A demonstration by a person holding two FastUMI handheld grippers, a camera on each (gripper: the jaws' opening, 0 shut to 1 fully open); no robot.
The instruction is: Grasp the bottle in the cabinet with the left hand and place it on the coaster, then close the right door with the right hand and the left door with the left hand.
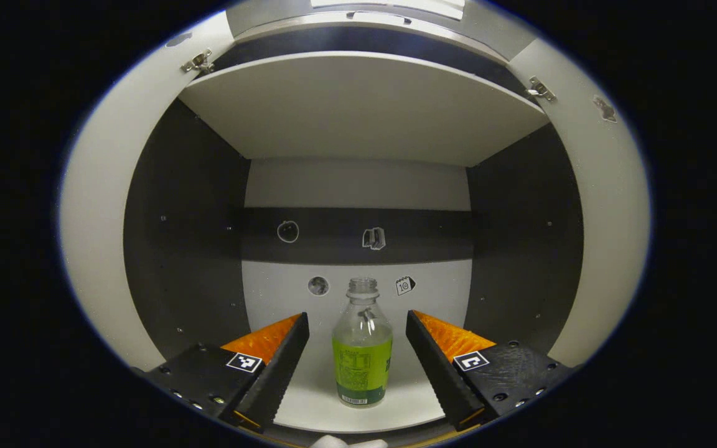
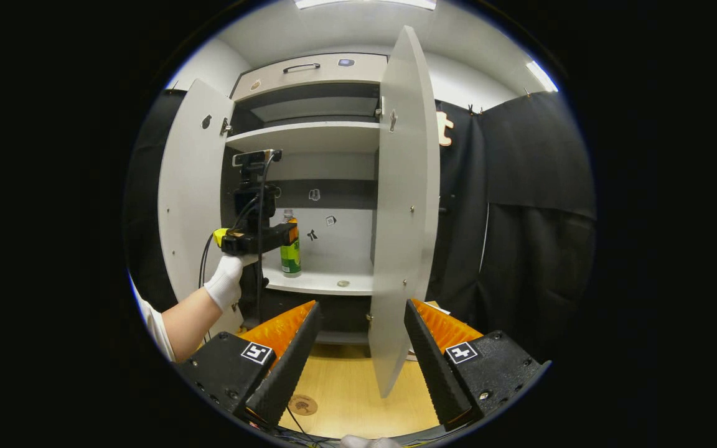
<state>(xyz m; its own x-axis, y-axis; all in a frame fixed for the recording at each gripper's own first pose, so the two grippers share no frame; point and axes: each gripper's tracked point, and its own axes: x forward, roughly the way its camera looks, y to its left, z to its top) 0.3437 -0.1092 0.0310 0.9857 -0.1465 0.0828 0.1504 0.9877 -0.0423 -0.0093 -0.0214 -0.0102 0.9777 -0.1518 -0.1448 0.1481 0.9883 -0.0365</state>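
Both cabinet doors stand open, and the bottle (image 1: 362,345) sits upright on the lower shelf (image 1: 309,404), near its front edge, w/ the back wall at 12 o'clock behind it. The left gripper (image 1: 357,339) is spread wide, one finger at 9 o'clock of the bottle and the other at 3, neither touching it. In the right gripper view a gloved hand (image 2: 226,281) holds that tool up at the shelf, bottle just past its tip. The right gripper (image 2: 360,336) hangs back over the desk (image 2: 358,398), jaws apart & holding nothing, w/ the right door (image 2: 403,205) edge-on in front of it and the left door (image 2: 190,186) swung out at about 10 o'clock. The coaster (image 2: 302,405), a small round disc, lies on the desk at about 7 o'clock of that view. The bottle looks like thin clear plastic, no cap, roughly half full of green liquid, so prob. light but squashy & spill-prone. I'd pinch it on the labelled lower body, where the liquid backs the wall, not the neck, and keep it upright w/ a gentle squeeze.
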